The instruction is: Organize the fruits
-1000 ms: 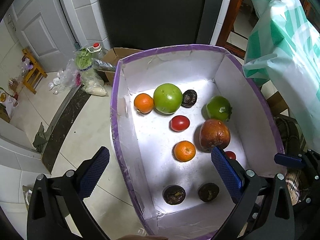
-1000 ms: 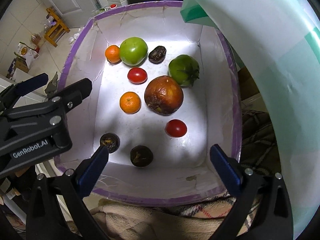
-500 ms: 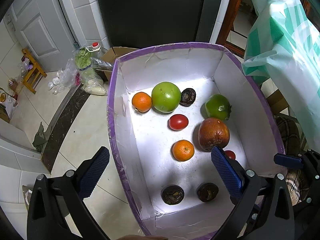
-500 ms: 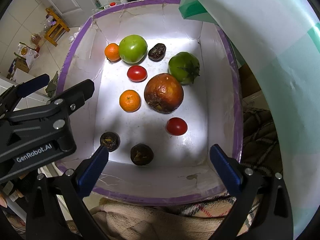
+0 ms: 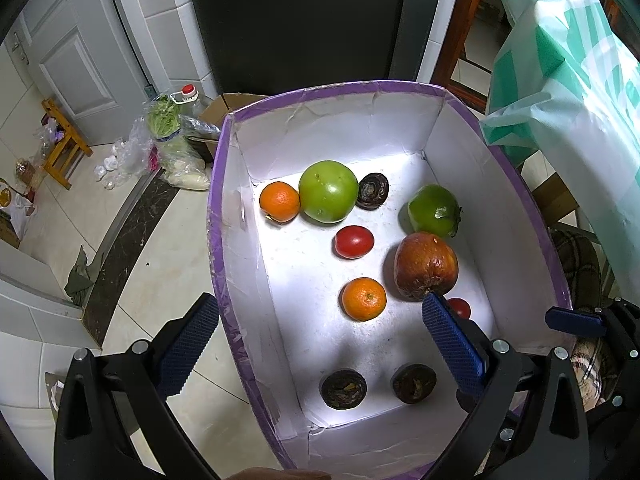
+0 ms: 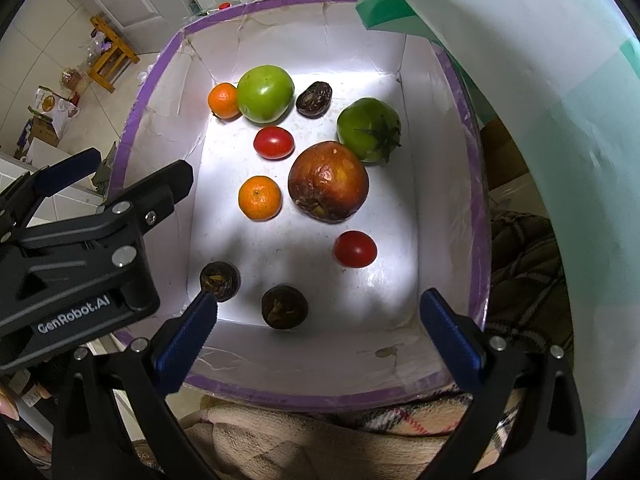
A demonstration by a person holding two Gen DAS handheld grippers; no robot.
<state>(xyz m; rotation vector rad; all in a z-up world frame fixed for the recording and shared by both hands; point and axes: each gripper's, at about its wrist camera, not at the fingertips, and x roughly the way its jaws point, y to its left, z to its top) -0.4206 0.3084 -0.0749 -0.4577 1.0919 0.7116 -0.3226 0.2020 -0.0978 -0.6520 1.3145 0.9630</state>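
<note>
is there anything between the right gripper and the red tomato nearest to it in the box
Nothing visible blocks it. The right gripper hovers open above the box's near wall, and the near red tomato lies on bare floor. The closest dark fruit sits off to its left.

- White box [image 6: 436,184] with purple rim, showing ahead of both tongs.
- Two orange mandarins [image 6: 259,197], two red tomatoes [image 6: 355,249], two green fruits [image 6: 265,93] lying inside.
- Brownish-red pomegranate [image 6: 328,181] sitting centrally.
- Blue pads [image 6: 184,338] showing on the black tongs.
</note>
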